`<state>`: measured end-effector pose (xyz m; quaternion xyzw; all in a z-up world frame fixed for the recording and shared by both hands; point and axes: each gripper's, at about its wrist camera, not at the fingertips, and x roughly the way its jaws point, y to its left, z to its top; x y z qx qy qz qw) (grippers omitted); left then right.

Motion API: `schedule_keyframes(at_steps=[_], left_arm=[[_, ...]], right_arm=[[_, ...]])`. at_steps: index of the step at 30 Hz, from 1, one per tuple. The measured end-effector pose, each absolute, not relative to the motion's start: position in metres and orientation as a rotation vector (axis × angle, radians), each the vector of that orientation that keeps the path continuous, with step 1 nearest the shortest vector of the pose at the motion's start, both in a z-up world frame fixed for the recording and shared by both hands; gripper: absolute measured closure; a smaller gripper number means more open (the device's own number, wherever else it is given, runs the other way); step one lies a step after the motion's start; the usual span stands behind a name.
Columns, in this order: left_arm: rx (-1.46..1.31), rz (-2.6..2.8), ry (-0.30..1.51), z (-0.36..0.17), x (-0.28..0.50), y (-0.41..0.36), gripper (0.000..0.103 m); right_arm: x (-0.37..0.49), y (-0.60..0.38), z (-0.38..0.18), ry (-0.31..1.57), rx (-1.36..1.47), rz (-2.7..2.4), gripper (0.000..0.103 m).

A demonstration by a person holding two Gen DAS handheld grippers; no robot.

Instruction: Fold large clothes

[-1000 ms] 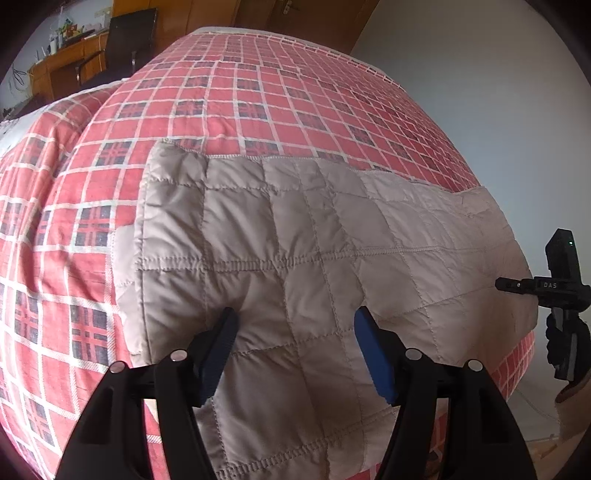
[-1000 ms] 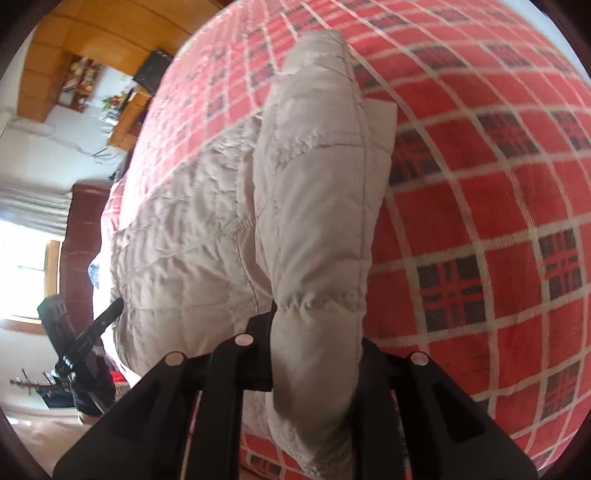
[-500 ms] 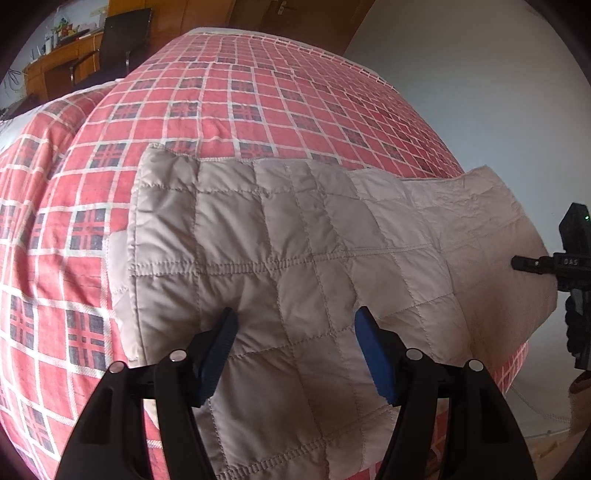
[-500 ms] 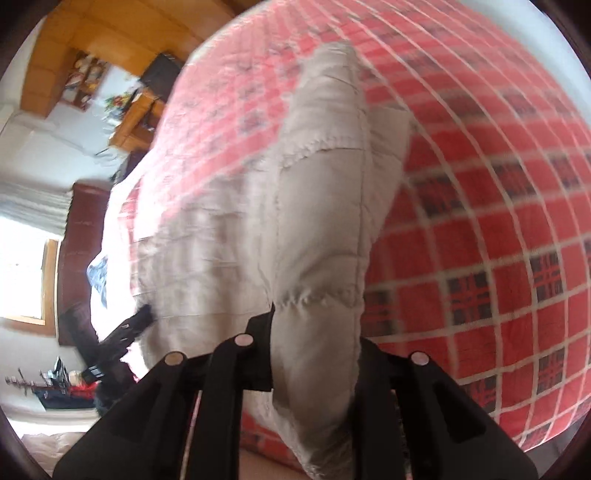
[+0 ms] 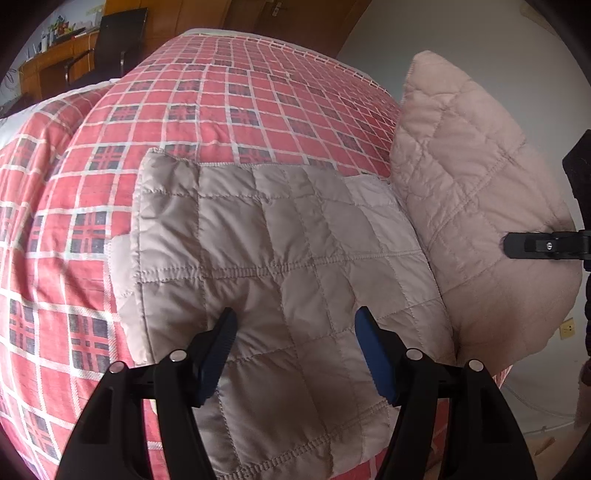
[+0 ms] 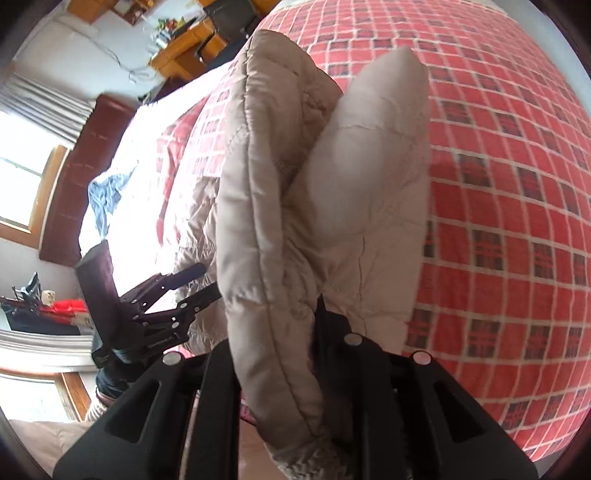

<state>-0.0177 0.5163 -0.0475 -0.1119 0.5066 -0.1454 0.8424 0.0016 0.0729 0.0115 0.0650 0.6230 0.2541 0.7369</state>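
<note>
While the right claw (image 6: 291, 354) pinches the soft, light quilted garment (image 5: 288, 266) on the bed (image 5: 221, 96) by its hem, lifted, left claw (image 5: 295, 350) gapes wide above it.

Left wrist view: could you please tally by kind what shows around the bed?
Quilted beige garment: 1
Red plaid bedspread: 1
Grippers: 2, the left gripper open over the garment, the right gripper clamped on its raised end
Black chair: 1
Wooden desk: 1
Total: 6
</note>
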Motion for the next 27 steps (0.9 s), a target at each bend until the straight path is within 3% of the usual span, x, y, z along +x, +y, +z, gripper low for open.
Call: schedule_keyframes(at_steps=[10, 17, 20, 24, 27], left_arm=[[-0.390, -0.331, 1.041, -0.033, -0.014, 0.551, 0.036], [-0.569, -0.470, 1.018, -0.019, 0.012, 0.555, 0.035], [-0.580, -0.529, 1.045, -0.023, 0.031, 0.539, 0.030], [-0.601, -0.587, 1.109, -0.035, 0.052, 0.515, 0.030], [-0.576, -0.619, 1.138, -0.039, 0.065, 0.496, 0.029]], right_arm=[[0.006, 0.115, -0.035, 1.439, 0.058, 0.586, 0.082], [0.004, 0.127, -0.052, 1.441, 0.055, 0.631, 0.070], [0.002, 0.119, -0.055, 1.427, 0.075, 0.652, 0.064], [-0.002, 0.117, -0.054, 1.391, 0.095, 0.698, 0.051], [-0.005, 0.109, -0.053, 1.375, 0.119, 0.710, 0.051]])
